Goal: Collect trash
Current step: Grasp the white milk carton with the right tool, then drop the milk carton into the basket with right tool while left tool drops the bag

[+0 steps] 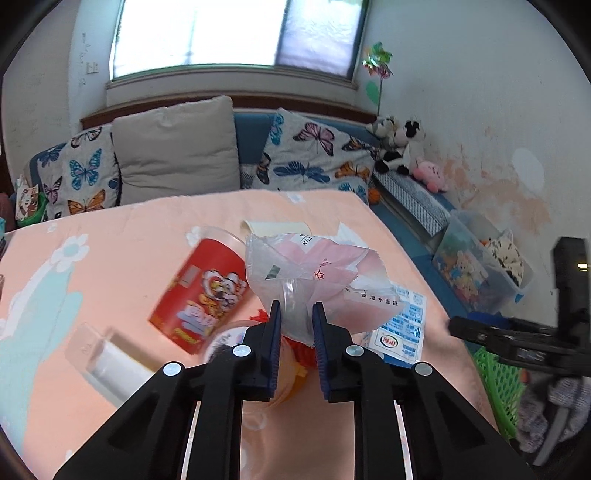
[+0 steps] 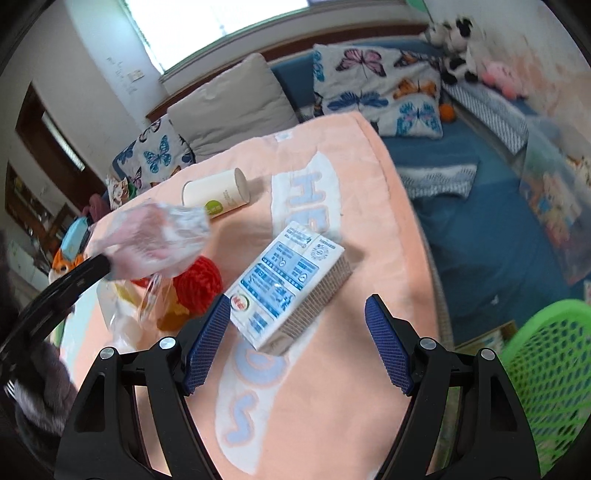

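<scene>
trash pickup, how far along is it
Early. Nothing looks binned: the part of the green basket in view shows no trash. In hand: left gripper pinches the crumpled plastic wrapper. Right gripper is open at the milk carton. Red cup and white tube remain.

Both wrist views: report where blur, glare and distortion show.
Left wrist view: window blown out white; red cup motion-smeared; plastic wrapper in left gripper fairly sharp. Right wrist view: wrapper smeared, milk carton print slightly soft, plush toys blurred; fisheye bends edges and darkens corners in both.
</scene>
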A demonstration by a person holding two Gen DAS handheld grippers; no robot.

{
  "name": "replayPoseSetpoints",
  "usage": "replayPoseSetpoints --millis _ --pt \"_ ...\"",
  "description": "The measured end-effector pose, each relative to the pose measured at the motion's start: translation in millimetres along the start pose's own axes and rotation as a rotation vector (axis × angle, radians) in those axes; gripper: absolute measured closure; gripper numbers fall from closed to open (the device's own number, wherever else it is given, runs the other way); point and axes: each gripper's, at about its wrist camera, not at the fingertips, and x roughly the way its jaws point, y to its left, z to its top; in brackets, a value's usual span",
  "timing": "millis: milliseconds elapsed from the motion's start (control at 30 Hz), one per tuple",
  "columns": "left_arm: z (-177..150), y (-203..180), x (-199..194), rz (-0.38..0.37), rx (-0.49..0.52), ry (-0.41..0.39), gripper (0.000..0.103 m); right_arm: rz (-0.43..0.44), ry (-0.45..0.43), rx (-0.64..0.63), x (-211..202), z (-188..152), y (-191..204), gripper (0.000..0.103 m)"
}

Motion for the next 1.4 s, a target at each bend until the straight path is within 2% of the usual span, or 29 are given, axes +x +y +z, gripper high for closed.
replayPoseSetpoints --millis 200,300,433,800,933,1100,1267,1400 --pt "1.4 11.4 -23.0 0.018 -0.010 -0.049 0.087 -0.012 0.042 0.062 25.0 15.1 9.6 0.027" --pt "0.3 17.7 -29.6 0.025 -0.010 -0.061 0.087 -0.072 0.063 0.089 39.6 21.2 15.2 0.027" --pt "-3.4 23.3 -32.2 0.031 -0.010 -0.062 0.087 -0.157 0.091 0.112 59.8 24.1 15.9 0.027" --pt "-12.7 41.9 -32.9 0.041 -0.029 -0.054 0.087 -0.231 0.126 0.184 91.6 35.1 16.8 0.026" --pt "-14.2 41.5 -34.0 0.042 -0.025 -0.054 0.087 -0.246 0.142 0.161 96.6 37.6 20.1 0.028" --pt "-15.8 38.3 -35.9 0.047 -0.018 -0.053 0.087 -0.203 0.113 0.135 80.0 31.1 18.5 0.029" --pt "-17.8 28.5 -41.3 0.040 -0.005 -0.055 0.087 -0.132 0.023 0.092 36.3 19.2 17.0 0.030" --pt "-21.0 13.1 -47.3 0.024 0.016 -0.061 0.087 -0.115 -0.060 0.058 -4.7 9.1 15.2 0.031"
